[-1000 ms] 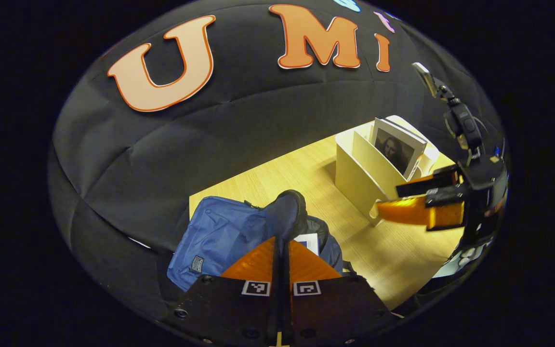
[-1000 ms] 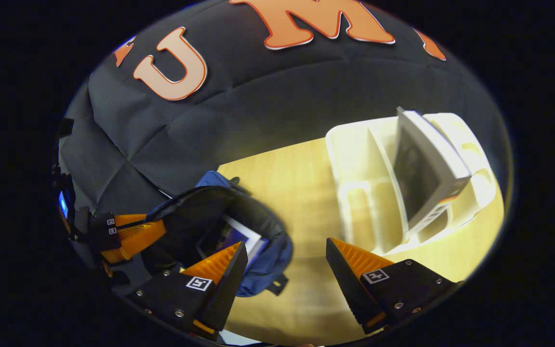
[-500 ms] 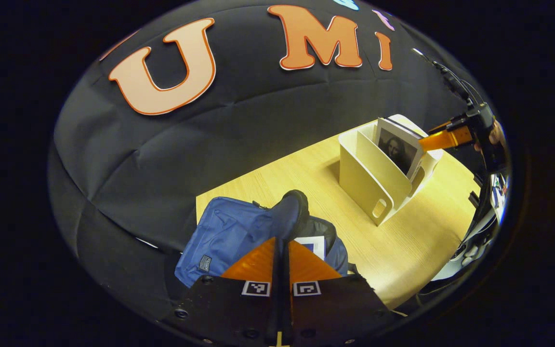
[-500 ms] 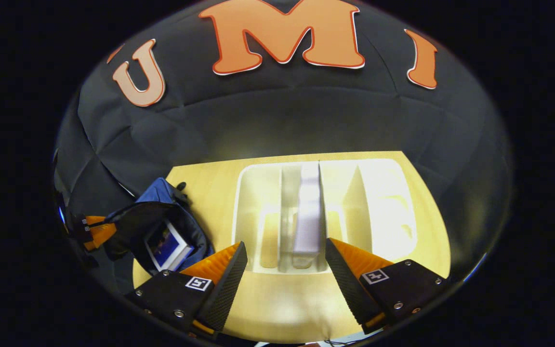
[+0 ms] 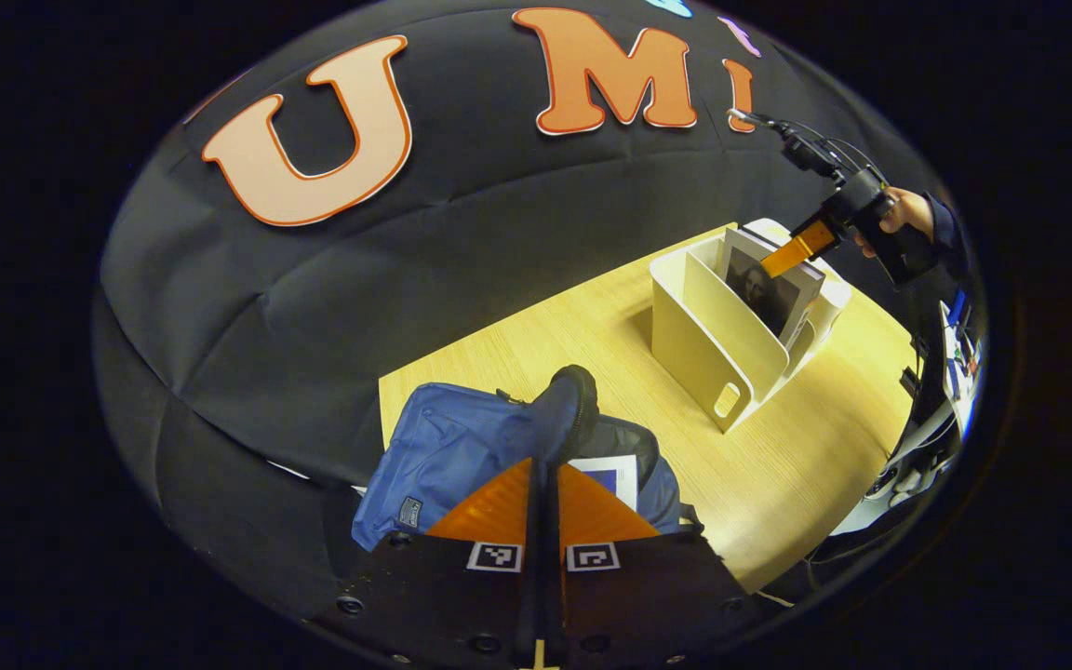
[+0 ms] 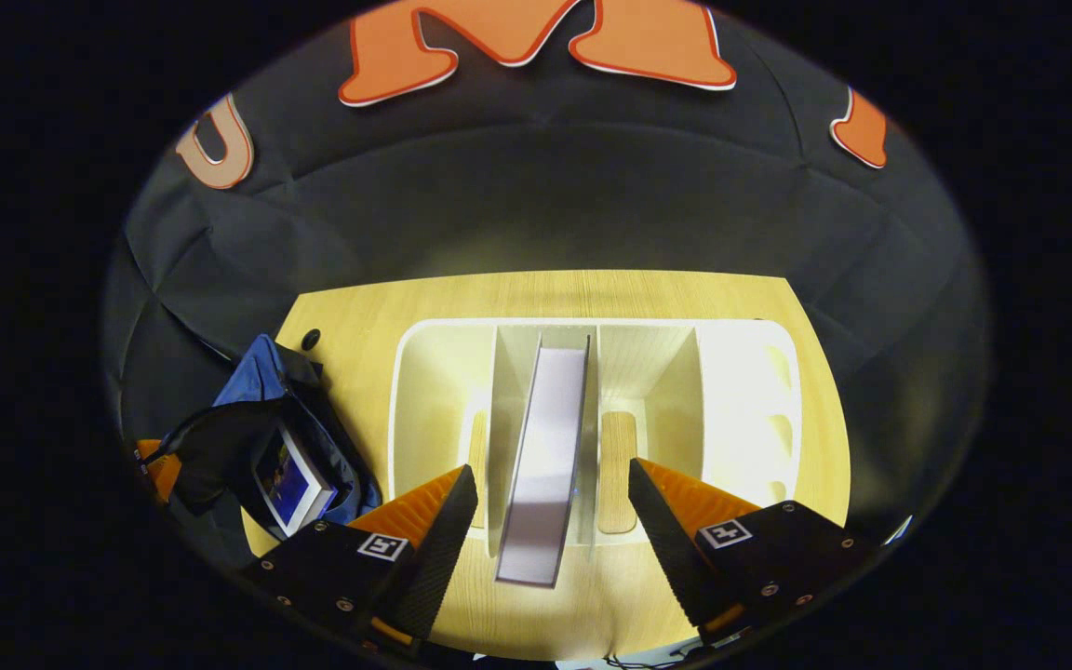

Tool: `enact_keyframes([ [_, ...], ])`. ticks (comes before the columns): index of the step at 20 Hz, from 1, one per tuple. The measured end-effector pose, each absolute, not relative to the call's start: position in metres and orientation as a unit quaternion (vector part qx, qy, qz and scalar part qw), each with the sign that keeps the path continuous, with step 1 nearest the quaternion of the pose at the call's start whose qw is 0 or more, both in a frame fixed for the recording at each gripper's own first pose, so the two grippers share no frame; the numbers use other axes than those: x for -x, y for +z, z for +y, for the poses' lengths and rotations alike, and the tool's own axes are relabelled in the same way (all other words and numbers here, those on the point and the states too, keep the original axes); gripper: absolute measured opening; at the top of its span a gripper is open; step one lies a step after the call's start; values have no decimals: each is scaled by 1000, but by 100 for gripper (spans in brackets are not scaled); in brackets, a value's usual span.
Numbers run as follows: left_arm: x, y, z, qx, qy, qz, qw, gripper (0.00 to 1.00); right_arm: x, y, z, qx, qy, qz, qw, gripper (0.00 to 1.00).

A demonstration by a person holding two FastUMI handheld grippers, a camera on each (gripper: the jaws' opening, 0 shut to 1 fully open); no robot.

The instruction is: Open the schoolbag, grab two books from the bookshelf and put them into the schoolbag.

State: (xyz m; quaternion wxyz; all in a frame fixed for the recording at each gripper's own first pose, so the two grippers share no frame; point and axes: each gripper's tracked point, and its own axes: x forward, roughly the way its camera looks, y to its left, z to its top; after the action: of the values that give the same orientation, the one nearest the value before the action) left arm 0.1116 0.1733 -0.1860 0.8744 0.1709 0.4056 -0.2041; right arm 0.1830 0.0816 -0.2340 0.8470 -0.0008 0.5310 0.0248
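Observation:
My left gripper (image 5: 543, 462) is shut on the dark rim of the blue schoolbag (image 5: 443, 447), holding its mouth up and open. A first book (image 5: 612, 475) lies inside the bag. The cream bookshelf (image 5: 703, 326) stands on the wooden table (image 5: 545, 335) with a portrait-covered book (image 5: 771, 288) upright in it. My right gripper (image 6: 550, 507) hangs open above the bookshelf (image 6: 592, 324). That book's top edge (image 6: 545, 437) lies between its two fingers, untouched. The right gripper view also has the schoolbag (image 6: 261, 391) and the book inside it (image 6: 289, 475) at the left.
A person's hand (image 5: 904, 212) holds the right gripper (image 5: 797, 249) over the shelf. The shelf has several dividers with bare slots either side of the book. Cables and equipment (image 5: 917, 447) hang off the table's right edge. The booth wall stands close behind.
My right gripper swung from beside the bag to above the bookshelf and came down until the book's top edge sits between its open fingers. The left gripper kept its hold on the bag.

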Motion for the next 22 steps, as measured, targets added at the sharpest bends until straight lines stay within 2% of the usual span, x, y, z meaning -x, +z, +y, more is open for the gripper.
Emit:
enact_keyframes([
  [3,-112,-185,179,-175,-202,408,873,4,-190,-249,90,-3,29,566,824,97],
  [4,-113,-184,178,-177,-201,409,872,4,-191,-252,90,7,29,575,817,78],
  [5,-114,-185,179,-178,-200,410,872,4,-192,-256,90,16,28,582,813,71],
  [6,-113,-185,178,-177,-200,410,872,4,-191,-257,91,25,29,589,807,53],
  [7,-112,-184,179,-176,-200,411,872,4,-191,-254,92,33,33,597,801,45],
  [8,-111,-184,178,-175,-201,411,872,4,-190,-255,93,41,38,605,794,43],
  [9,-111,-186,178,-174,-200,413,872,4,-187,-255,94,48,40,616,785,32],
  [10,-111,-185,178,-175,-199,413,872,4,-186,-254,93,55,38,623,779,38],
  [17,-109,-185,178,-166,-194,411,875,4,-182,-256,93,54,33,648,759,33],
  [22,-103,-186,179,-156,-192,409,878,4,-181,-257,97,58,30,646,760,34],
])
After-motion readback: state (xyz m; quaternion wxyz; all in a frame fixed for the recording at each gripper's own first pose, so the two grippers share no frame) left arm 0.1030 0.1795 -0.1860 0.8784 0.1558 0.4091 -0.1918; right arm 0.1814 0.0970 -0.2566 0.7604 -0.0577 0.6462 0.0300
